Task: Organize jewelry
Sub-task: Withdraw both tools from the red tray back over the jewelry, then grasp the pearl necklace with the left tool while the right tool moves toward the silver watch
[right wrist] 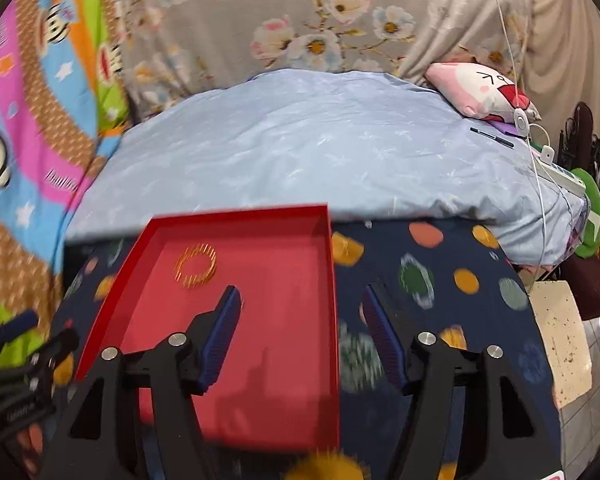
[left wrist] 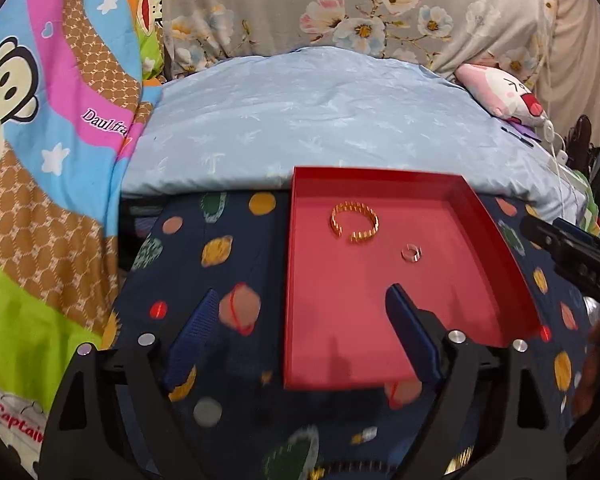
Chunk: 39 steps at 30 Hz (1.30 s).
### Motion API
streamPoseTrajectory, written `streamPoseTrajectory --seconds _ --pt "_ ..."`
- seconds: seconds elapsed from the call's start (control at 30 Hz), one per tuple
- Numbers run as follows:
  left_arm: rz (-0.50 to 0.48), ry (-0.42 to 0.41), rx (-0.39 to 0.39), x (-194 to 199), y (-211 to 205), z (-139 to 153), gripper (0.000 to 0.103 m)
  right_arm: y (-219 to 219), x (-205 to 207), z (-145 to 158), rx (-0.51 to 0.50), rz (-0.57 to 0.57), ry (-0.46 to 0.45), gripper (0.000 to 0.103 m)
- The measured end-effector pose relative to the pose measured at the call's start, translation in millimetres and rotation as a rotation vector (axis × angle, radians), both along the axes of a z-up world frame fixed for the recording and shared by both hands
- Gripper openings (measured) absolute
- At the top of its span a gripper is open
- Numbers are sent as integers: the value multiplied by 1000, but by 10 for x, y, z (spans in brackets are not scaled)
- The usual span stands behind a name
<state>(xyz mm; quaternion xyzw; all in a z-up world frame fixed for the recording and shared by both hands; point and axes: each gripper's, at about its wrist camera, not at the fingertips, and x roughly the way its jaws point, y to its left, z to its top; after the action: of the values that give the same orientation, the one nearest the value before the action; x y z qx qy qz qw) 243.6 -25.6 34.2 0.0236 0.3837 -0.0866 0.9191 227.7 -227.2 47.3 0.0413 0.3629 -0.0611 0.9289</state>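
Left tongs point(left wrist: 300, 320): your jaws stand wide apart with nothing between them; one blue pad hangs over the spotted cloth, the other over the near part of the red tray point(left wrist: 496, 240).
Right tongs point(right wrist: 300, 336): parted too and empty, straddling the tray's right wall, left pad over the tray floor, right pad over the cloth.
Gold bracelet point(left wrist: 355, 222): lies flat in the tray, ahead of both tongs and well clear of the pads.
Clear ring point(left wrist: 411, 253): rests in the tray just beyond your left tongs' right pad; the right wrist view does not show it.
Step in hand: it reads as between placings, both pieces already in the tray.
Next move: no loose jewelry shows on the counter point(right wrist: 440, 280), so look for the next piece first.
Caution: the ring is small and see-through, so keep the pads off it.
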Motion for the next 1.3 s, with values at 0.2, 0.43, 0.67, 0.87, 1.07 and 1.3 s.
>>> streamPoseTrajectory --seconds 0.2,0.43,0.67,0.87,1.07,1.3 --pt "-8 53 8 -694 140 -192 85 124 -960 -259 -9 51 78 65" --pt "-56 141 -67 -1309 206 -423 85 202 -1682 -607 64 36 159 64" --pt "-153 208 -64 -1675 -73 -738 84 160 -1973 -734 99 5 185 65" --pt "-202 187 -12 -1695 -333 -872 64 126 -2041 -753 109 -4 189 65" --pt "-241 206 -45 -1687 -360 -843 18 137 -2016 -771 123 10 195 65" --pt "-192 201 -92 -1748 -112 -694 13 232 -1922 -839 158 42 212 65"
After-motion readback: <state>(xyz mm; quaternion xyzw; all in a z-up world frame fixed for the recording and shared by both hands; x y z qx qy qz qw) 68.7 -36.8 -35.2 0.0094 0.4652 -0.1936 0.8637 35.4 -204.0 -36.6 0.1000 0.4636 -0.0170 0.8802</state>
